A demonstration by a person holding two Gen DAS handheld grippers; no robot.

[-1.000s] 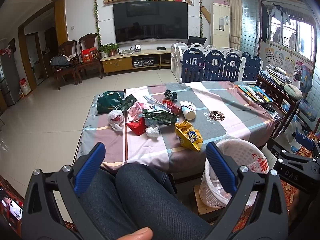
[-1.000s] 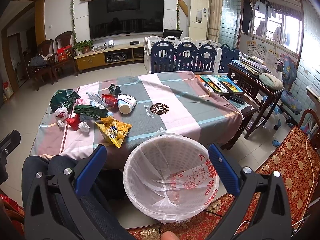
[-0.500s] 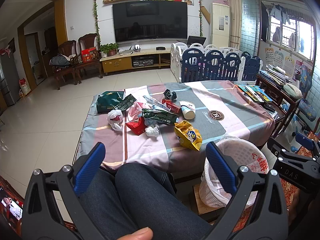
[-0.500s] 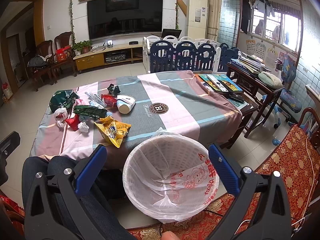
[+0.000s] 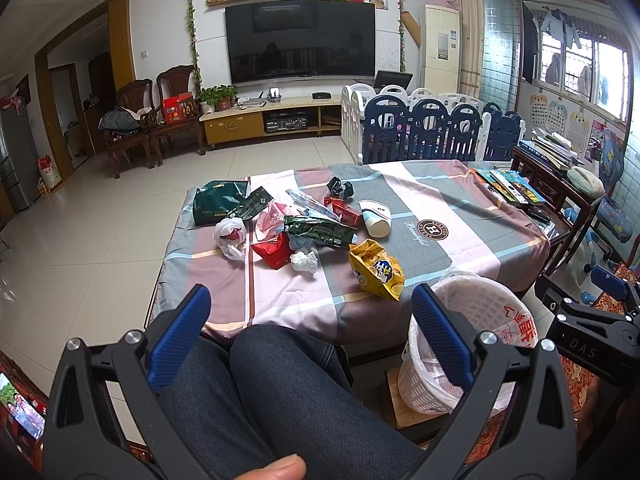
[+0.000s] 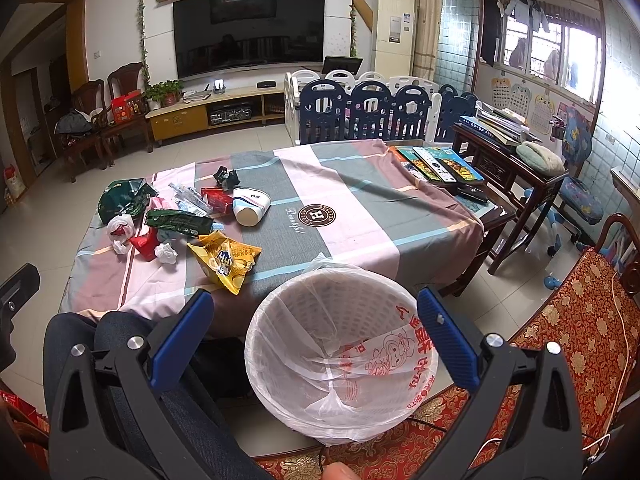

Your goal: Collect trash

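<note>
Trash lies scattered on the left half of the cloth-covered table [image 5: 460,216]: a yellow chip bag [image 5: 376,270] [image 6: 226,258] nearest the front edge, a dark green wrapper [image 5: 320,232], a red wrapper [image 5: 274,250], a crumpled white tissue [image 5: 304,261], a tipped paper cup [image 5: 375,218] [image 6: 251,207] and a green bag [image 5: 218,202]. A white lined basket [image 6: 340,356] [image 5: 468,344] stands on the floor at the table's front. My left gripper [image 5: 310,300] hangs open over the person's knees. My right gripper [image 6: 314,304] is open above the basket. Both hold nothing.
Books [image 6: 440,162] lie at the table's far right corner, beside a dark wooden side table [image 6: 508,148]. A blue and white playpen fence [image 5: 432,124] stands behind the table. A red patterned seat [image 6: 580,320] is at the right. Tiled floor [image 5: 80,240] lies left.
</note>
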